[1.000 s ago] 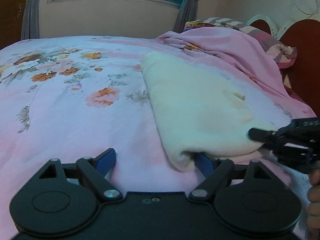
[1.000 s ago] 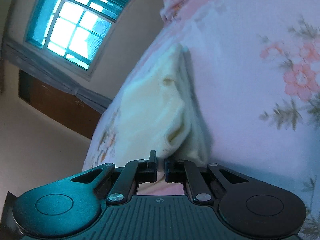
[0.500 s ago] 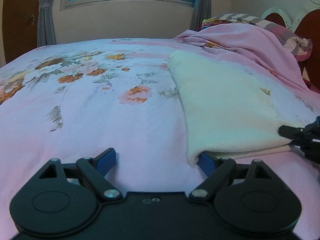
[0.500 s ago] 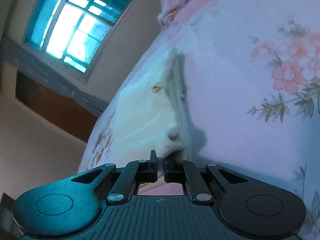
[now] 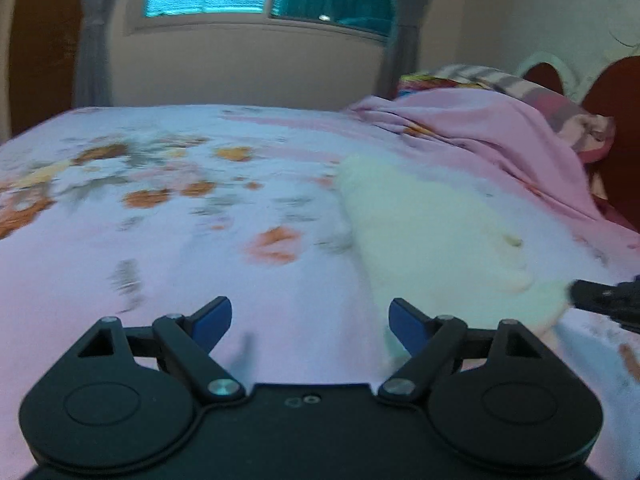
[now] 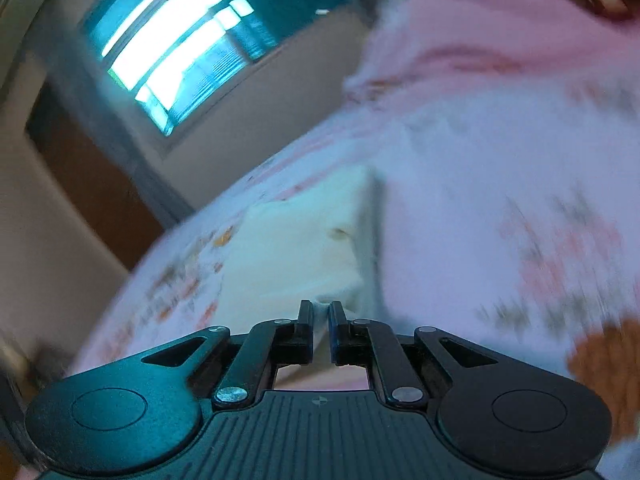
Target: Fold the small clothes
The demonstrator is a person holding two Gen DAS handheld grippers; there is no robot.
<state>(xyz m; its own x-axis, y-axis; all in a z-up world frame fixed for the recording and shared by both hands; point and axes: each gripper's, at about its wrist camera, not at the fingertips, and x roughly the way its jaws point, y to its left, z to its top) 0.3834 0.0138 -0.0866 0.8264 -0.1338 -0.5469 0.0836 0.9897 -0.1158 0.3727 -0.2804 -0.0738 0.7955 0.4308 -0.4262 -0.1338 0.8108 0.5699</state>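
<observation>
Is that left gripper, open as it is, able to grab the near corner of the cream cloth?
Probably yes. The left gripper stands open, its right finger beside the cream cloth edge, and only bedspread lies between. The right gripper pinches another corner, out of the way.

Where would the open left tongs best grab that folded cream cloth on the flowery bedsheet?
Probably the folded cream cloth at its near corner beside the left tongs, approached low from the front: the right tongs already pinch the other near corner.
</observation>
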